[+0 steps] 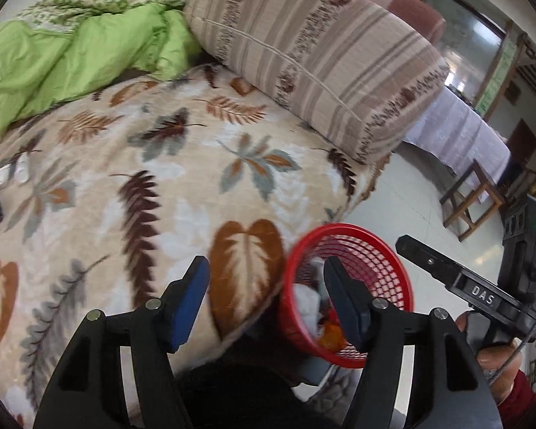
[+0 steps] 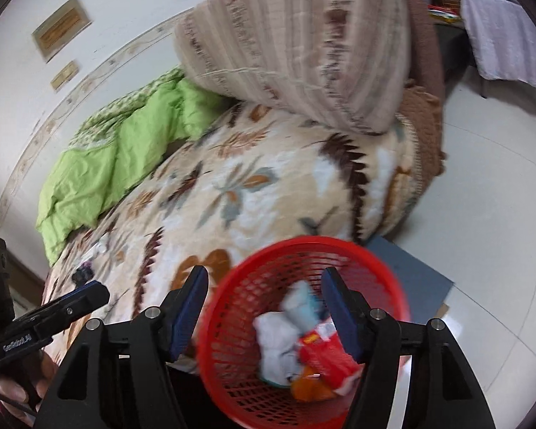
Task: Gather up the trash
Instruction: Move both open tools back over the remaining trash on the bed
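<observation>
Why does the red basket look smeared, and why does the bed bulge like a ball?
Left wrist view: the red basket is slightly motion-blurred, while the striped cushion stays fairly sharp. Right wrist view: the basket's rim and the cushion smear more. Both fisheye lenses bend the leaf-print blanket into a dome.

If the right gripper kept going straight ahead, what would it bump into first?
Probably the red basket: the right gripper is open and empty, aimed into its mouth, so it would likely reach the crumpled trash inside. Depth is hard to judge.

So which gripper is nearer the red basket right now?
Right. The right gripper hangs over the red basket, jaws open above the trash. The left gripper sits beside it, mostly over the blanket.
</observation>
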`<state>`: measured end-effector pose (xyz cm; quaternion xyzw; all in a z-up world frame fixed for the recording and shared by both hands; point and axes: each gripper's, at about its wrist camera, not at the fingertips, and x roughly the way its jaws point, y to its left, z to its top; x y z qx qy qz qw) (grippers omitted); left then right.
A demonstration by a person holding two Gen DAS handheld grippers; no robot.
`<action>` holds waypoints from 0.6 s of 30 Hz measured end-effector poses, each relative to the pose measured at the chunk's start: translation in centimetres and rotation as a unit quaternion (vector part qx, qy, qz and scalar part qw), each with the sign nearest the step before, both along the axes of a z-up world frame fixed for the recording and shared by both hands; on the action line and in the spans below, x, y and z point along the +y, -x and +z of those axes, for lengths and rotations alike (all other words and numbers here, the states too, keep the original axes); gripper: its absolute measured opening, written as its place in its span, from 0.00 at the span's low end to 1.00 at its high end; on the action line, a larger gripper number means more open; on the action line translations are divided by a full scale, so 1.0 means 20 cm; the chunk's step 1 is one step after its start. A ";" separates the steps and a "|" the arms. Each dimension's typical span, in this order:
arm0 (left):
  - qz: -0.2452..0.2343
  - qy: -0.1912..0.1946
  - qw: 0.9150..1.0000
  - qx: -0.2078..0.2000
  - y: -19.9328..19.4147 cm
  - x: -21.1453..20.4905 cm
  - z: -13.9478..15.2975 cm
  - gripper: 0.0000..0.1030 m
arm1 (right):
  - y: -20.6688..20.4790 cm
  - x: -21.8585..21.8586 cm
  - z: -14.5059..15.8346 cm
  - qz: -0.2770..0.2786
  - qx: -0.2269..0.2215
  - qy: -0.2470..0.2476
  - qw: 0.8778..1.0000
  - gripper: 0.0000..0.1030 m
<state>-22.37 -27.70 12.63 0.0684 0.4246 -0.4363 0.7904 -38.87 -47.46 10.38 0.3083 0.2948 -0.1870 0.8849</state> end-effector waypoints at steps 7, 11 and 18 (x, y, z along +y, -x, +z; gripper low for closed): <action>0.077 0.005 0.997 0.002 -0.20 0.33 0.00 0.64 | -0.27 0.25 0.06 0.090 -0.003 0.011 0.996 0.67; 0.122 0.006 0.992 0.009 -0.31 0.51 -0.03 0.64 | -0.47 0.42 0.10 0.146 -0.001 0.013 0.989 0.67; 0.225 0.016 0.974 0.022 -0.57 0.90 -0.09 0.64 | -0.76 0.69 0.11 0.220 0.000 0.014 0.975 0.67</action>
